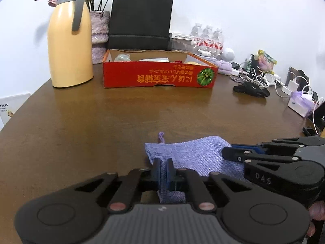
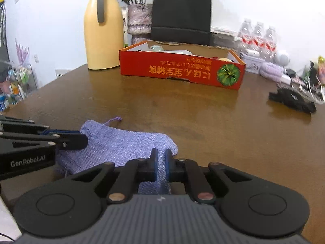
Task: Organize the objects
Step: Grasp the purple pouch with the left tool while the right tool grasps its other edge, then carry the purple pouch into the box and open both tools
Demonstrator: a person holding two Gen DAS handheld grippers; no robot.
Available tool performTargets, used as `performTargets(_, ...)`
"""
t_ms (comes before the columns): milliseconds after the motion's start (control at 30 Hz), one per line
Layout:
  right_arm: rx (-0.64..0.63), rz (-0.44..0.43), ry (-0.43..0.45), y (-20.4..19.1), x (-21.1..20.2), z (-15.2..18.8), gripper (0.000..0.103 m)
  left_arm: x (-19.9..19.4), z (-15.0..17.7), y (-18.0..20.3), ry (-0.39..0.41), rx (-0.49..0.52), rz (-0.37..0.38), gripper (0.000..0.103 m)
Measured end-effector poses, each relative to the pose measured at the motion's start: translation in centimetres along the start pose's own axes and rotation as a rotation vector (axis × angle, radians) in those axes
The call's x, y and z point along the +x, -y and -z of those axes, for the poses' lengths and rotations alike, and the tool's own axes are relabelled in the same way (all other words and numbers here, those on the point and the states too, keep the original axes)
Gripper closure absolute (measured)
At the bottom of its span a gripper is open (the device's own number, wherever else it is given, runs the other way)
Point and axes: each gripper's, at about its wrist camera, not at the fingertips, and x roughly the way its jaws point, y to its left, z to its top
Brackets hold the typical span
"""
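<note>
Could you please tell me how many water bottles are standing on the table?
3 water bottles show, standing in a row at the back of the table, right of the black paper bag and behind the red box; more could be hidden behind them.

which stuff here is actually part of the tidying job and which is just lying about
In the job:
purple pouch, pinched at two edges by the left gripper and right gripper
red box, open and already holding items, a likely place for it

Lying about:
yellow jug
black bag
water bottles
chargers and cables
black clip
</note>
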Motion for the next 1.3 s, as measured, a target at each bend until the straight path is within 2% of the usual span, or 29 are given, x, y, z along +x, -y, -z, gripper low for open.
performTargets(67, 0.021, 0.012, -0.02, 0.4, -0.6, 0.8, 0.076, -0.3, 0.5, 0.4, 0.0, 0.004, -0.011, 0.099)
performTargets(133, 0.024, 0.039, -0.012, 0.5, -1.4, 1.3, 0.066, -0.5, 0.8, 0.6, -0.003, 0.008, -0.015, 0.099)
performTargets(233, 0.062, 0.034, -0.008, 0.8, -2.3, 2.2, 0.066, -0.8, 1.4, 1.2, -0.006, 0.031, -0.028, 0.099)
performTargets(300, 0.055, 0.042, 0.007, 0.7, -2.5, 2.6, 0.07, -1.1, 1.7, 1.4, -0.004, 0.035, -0.026, 0.099)
performTargets(333, 0.053, 0.036, 0.009, 0.6, -2.6, 2.7, 0.086, -1.2, 1.7, 1.4, -0.003, 0.033, -0.026, 0.099)
performTargets(367, 0.057, 0.031, 0.011, 0.5, -2.6, 2.7, 0.091, -1.3, 1.8, 1.4, -0.001, 0.029, -0.025, 0.099)
performTargets(500, 0.033, 0.044, 0.048, 0.0, -2.8, 2.5, 0.097, -1.8, 0.9, 1.3, 0.01, 0.017, -0.005, 0.1)
performTargets(567, 0.022, 0.052, 0.079, -0.1, -3.2, 1.6, 0.098, -2.0, -0.5, 1.1, 0.036, 0.008, 0.019, 0.1)
performTargets(667, 0.014, 0.027, 0.136, 0.6, -3.5, -1.2, 0.099, -1.5, -4.8, 0.0, 0.098, -0.017, 0.077, 0.1)
performTargets(800, -0.021, 0.014, 0.239, 2.9, -1.8, -8.3, 0.099, 1.1, -13.5, -1.9, 0.214, -0.021, 0.106, 0.1)
performTargets(933, -0.029, -0.007, 0.277, 6.4, 3.7, -17.8, 0.099, 7.9, -22.7, -3.9, 0.22, -0.03, 0.104, 0.1)
performTargets(1000, -0.037, 0.019, 0.264, 7.6, 8.0, -22.2, 0.099, 12.8, -26.0, -4.6, 0.212, -0.031, 0.039, 0.1)
performTargets(1133, -0.052, 0.074, 0.148, 8.9, 18.5, -27.3, 0.099, 21.6, -29.4, -6.2, 0.129, -0.056, -0.002, 0.1)
performTargets(1200, -0.071, 0.097, 0.089, 9.0, 23.5, -28.5, 0.099, 25.3, -30.2, -6.7, 0.1, -0.015, -0.035, 0.1)
performTargets(1300, -0.126, 0.107, 0.009, 8.7, 29.2, -28.8, 0.095, 29.5, -29.7, -7.5, 0.013, 0.016, -0.135, 0.097)
